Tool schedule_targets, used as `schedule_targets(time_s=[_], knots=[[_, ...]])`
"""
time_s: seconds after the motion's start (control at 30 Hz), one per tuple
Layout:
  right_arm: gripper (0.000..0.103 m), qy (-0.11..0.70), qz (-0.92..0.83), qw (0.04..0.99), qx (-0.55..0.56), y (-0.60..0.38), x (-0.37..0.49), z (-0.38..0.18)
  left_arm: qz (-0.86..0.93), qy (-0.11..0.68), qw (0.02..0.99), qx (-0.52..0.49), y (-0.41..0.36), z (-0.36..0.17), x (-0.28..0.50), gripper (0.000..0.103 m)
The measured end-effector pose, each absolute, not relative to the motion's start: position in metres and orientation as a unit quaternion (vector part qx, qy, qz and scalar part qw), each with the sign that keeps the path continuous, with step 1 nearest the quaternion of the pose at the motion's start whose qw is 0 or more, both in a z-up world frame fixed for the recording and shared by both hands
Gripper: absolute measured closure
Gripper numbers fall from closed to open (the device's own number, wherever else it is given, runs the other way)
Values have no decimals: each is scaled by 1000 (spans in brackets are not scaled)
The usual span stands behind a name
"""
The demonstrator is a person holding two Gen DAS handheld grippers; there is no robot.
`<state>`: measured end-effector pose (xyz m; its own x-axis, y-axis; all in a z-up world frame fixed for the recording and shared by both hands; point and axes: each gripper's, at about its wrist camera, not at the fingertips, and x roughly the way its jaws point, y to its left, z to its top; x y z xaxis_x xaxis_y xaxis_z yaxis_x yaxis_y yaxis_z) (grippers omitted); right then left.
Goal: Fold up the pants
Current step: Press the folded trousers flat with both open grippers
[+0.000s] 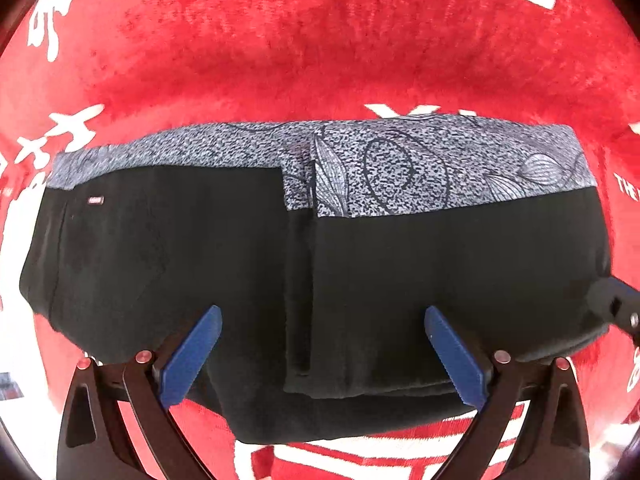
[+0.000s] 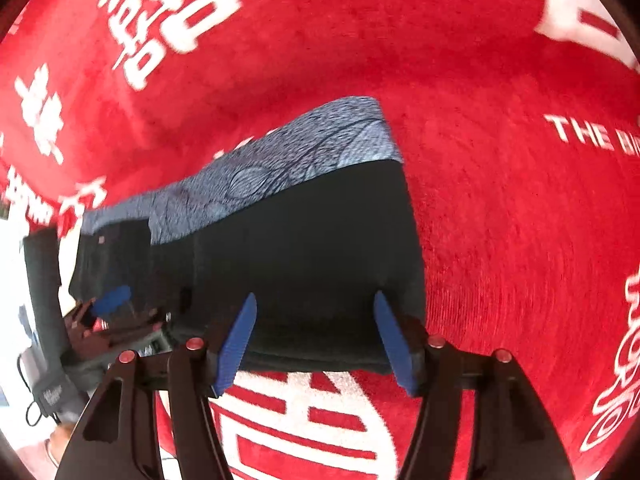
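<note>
Black pants (image 1: 240,272) with a grey patterned waistband (image 1: 384,168) lie folded into a compact rectangle on a red carpet (image 1: 320,48). A folded layer overlaps at the middle. My left gripper (image 1: 322,312) is open, its blue fingers (image 1: 192,352) spread above the pants' near edge, holding nothing. My right gripper (image 2: 314,300) is open too, over the right end of the pants (image 2: 304,248), empty. The right gripper's tip shows at the right edge of the left wrist view (image 1: 616,304). The left gripper shows at the left of the right wrist view (image 2: 112,300).
The red carpet (image 2: 500,200) bears white lettering and characters (image 2: 288,432) on all sides of the pants. At the far left of the right wrist view are a dark strap or bag (image 2: 44,280) and a cable.
</note>
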<state>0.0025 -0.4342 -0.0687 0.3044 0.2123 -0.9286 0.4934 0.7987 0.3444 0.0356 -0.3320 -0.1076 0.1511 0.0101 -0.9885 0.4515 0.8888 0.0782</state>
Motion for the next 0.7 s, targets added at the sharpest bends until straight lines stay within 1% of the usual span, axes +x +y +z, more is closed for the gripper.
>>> schedule_targets(time_s=[0.17, 0.3, 0.47, 0.63, 0.7], knots=[[38, 598, -129, 742, 276, -425, 10, -66, -170, 638, 730, 179, -322, -103, 41, 1], [38, 615, -143, 731, 260, -420, 18, -64, -175, 638, 733, 156, -303, -88, 51, 1], [35, 631, -151, 719, 251, -416, 30, -66, -162, 636, 744, 126, -274, -75, 66, 1], [34, 635, -175, 716, 233, -407, 37, -62, -145, 637, 751, 96, -238, -69, 84, 1], [34, 631, -170, 721, 228, -400, 42, -57, -139, 636, 753, 92, -234, -67, 76, 1]])
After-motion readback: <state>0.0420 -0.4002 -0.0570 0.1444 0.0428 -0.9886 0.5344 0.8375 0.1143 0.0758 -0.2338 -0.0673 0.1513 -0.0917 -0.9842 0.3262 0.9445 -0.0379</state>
